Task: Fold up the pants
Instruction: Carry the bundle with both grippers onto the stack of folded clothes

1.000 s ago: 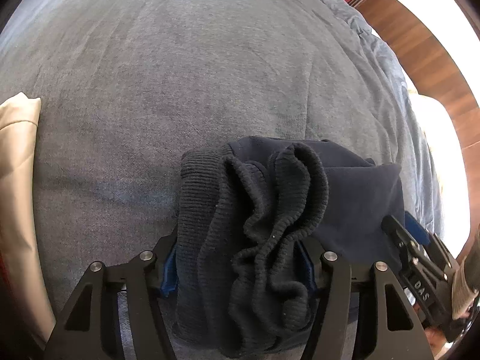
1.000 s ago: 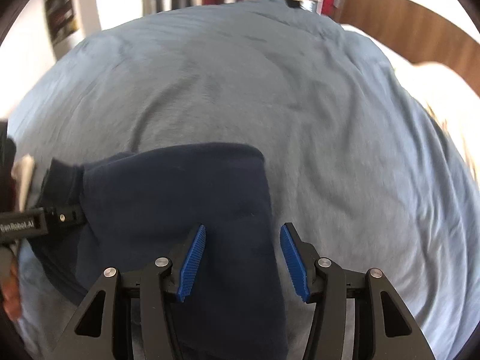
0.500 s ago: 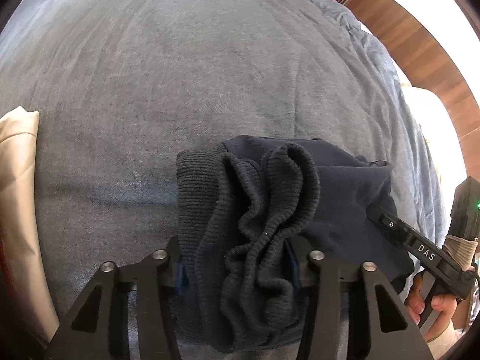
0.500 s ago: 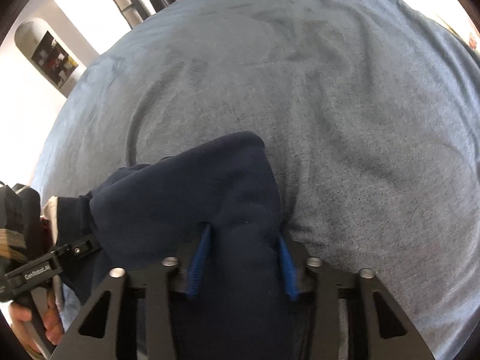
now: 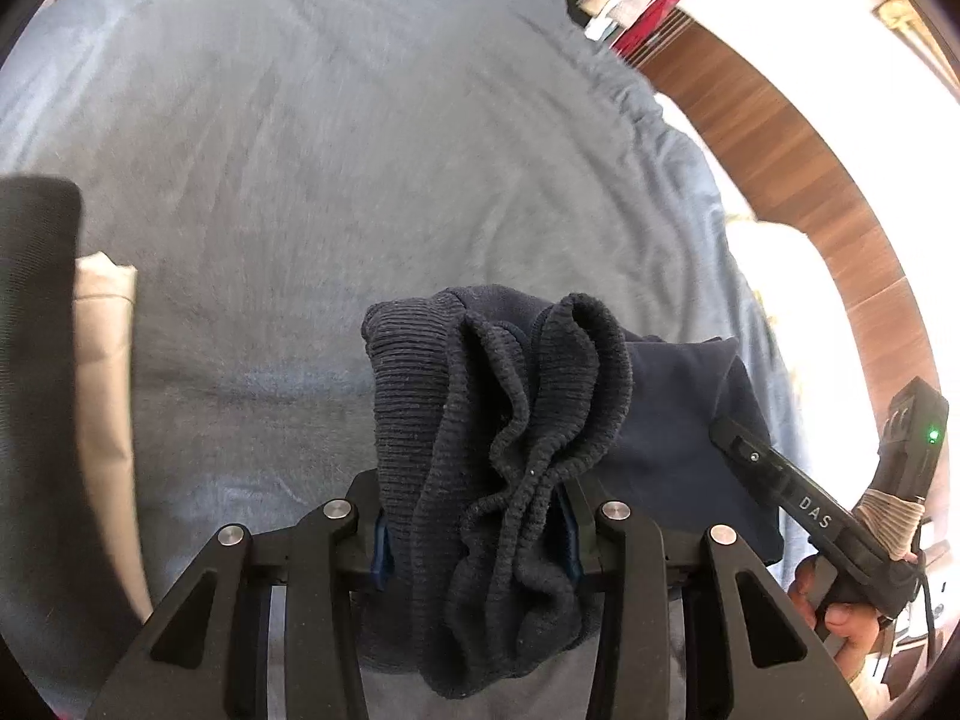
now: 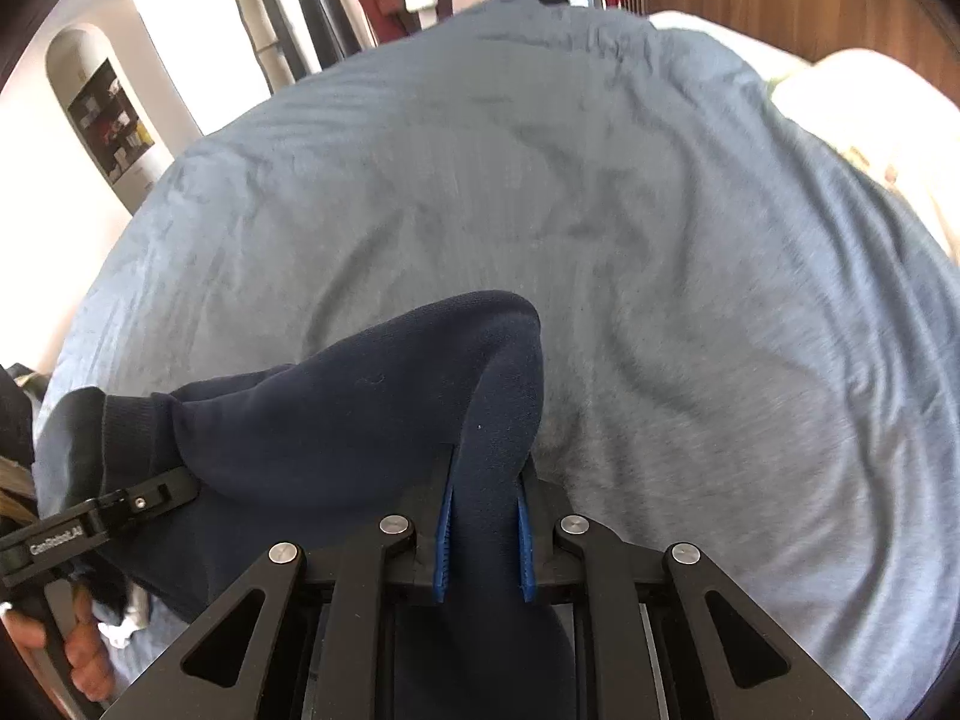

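While both grippers bite into the same garment, the dark navy fleece pants [image 5: 678, 414] hang bunched between them above the wide grey-blue bedcover [image 5: 336, 192]. From the left wrist view, the left gripper [image 5: 474, 534] has the ribbed, gathered waistband [image 5: 480, 420] wedged between its blue-padded jaws, which are closing on the thick knit; folds of ribbing spill over and below the jaws. To the right of it in that view, the black handle of the other tool is gripped by the person's right hand [image 5: 840, 612]. From the right wrist view, the right gripper [image 6: 483, 540] pinches a narrow raised fold of the smooth navy cloth, its blue pads [image 6: 443, 540] pressing on either side and its jaws closing to a slim gap. A folded cream cloth [image 5: 105, 390] lies on the bedcover at the left edge. Beyond the bed, a brown wooden panel [image 5: 798, 168] curves along the right side.
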Action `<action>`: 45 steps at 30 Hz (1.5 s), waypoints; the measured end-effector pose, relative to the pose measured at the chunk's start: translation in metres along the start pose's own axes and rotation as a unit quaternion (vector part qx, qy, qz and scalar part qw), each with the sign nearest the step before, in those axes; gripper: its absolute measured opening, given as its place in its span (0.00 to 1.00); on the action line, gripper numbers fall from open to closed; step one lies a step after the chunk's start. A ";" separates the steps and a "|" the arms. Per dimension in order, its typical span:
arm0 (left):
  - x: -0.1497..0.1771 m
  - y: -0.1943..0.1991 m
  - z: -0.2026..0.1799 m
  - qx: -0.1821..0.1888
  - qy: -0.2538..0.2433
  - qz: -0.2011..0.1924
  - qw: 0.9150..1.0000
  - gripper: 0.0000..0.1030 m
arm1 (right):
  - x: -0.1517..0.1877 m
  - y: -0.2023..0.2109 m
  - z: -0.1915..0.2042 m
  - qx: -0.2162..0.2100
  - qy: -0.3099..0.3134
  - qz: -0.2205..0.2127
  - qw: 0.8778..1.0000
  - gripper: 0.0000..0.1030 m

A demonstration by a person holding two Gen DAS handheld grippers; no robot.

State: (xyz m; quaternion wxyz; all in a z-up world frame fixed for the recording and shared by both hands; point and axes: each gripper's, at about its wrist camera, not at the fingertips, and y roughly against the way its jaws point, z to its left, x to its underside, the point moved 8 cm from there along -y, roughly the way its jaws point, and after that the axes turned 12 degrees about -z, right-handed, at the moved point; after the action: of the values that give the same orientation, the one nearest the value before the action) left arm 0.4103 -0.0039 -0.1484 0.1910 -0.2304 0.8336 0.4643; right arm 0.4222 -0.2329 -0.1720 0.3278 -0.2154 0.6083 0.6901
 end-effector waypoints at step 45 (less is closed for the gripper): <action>-0.051 0.227 0.279 -0.088 0.073 -0.110 0.987 0.39 | 0.017 0.034 0.338 -0.162 0.153 -0.056 0.973 0.16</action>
State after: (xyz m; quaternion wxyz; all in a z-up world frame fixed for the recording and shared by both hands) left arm 0.3537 0.3521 -0.1035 0.1583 -0.3704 0.7707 0.4937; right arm 0.4203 0.0999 -0.1038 0.2301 -0.4026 0.5184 0.7185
